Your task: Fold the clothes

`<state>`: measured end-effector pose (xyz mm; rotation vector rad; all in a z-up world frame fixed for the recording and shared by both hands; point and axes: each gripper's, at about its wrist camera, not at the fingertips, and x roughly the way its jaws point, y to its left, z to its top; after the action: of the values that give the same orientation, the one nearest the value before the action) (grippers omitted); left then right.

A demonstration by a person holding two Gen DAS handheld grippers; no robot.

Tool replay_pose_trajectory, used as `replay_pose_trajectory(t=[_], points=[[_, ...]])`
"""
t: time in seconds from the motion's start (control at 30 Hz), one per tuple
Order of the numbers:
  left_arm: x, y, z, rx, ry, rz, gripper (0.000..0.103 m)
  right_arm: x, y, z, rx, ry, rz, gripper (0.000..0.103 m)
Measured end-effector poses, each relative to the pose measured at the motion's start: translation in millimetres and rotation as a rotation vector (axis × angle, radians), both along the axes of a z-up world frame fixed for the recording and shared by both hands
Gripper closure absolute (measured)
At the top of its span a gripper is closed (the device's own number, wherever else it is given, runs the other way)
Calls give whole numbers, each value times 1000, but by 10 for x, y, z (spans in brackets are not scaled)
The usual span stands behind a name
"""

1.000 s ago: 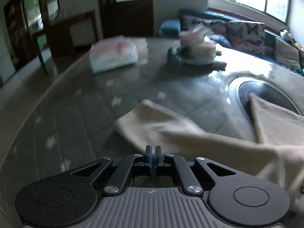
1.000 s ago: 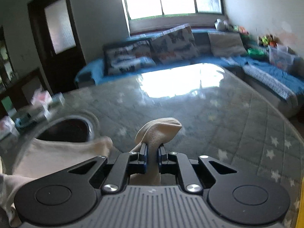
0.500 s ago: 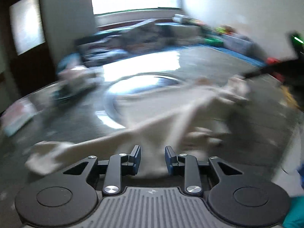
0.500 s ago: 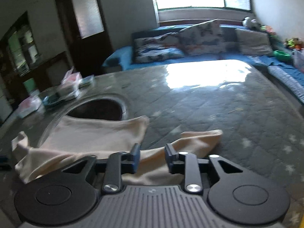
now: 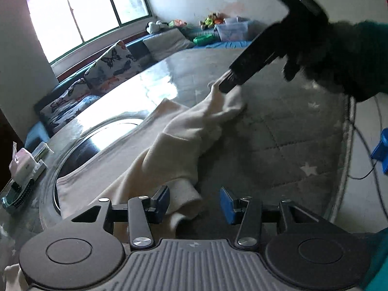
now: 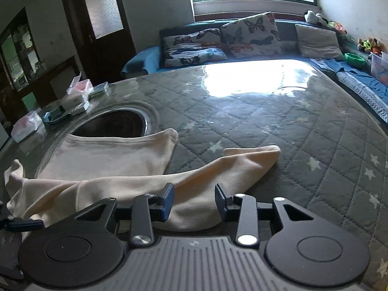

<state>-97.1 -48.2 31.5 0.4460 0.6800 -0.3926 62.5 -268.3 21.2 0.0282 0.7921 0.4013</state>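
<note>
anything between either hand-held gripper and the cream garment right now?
Nothing visible. The cream garment lies flat on the quilted table cover. The jaws of the right hand-held gripper and left hand-held gripper have just been opening; cloth lies directly between both, unpinched.

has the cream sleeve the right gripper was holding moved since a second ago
Yes. The cream sleeve now lies flat on the quilted table cover, no longer raised between the pads; the right gripper has just been opening, and its pads are clear of it.
</note>
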Motion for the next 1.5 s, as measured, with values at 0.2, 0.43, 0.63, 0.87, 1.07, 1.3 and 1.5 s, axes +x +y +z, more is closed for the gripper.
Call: replay_pose_trajectory(t=[0.2,0.43,0.63,0.87,1.07,1.3,1.5], points=[[164,77,-56,-11,38,50,86,33,-77,-51,3,10,-21,65],[121,233,158,-122,44,40,98,49,-102,-68,12,14,-33,65],[-234,427,594,-253,45,-106,98,37,-164,-26,16,1,-55,65],[-595,465,528,-249,148,-322,98,59,-271,-12,24,-3,-102,65],[-422,419,351,-236,222,-315,94,69,-190,-19,30,3,-86,65],[-297,526,434,-301,200,-269,69,104,-20,-57,16,18,-34,65],[-87,721,484,-321,157,-134,65,220,119,-196,-5,58,2,69]])
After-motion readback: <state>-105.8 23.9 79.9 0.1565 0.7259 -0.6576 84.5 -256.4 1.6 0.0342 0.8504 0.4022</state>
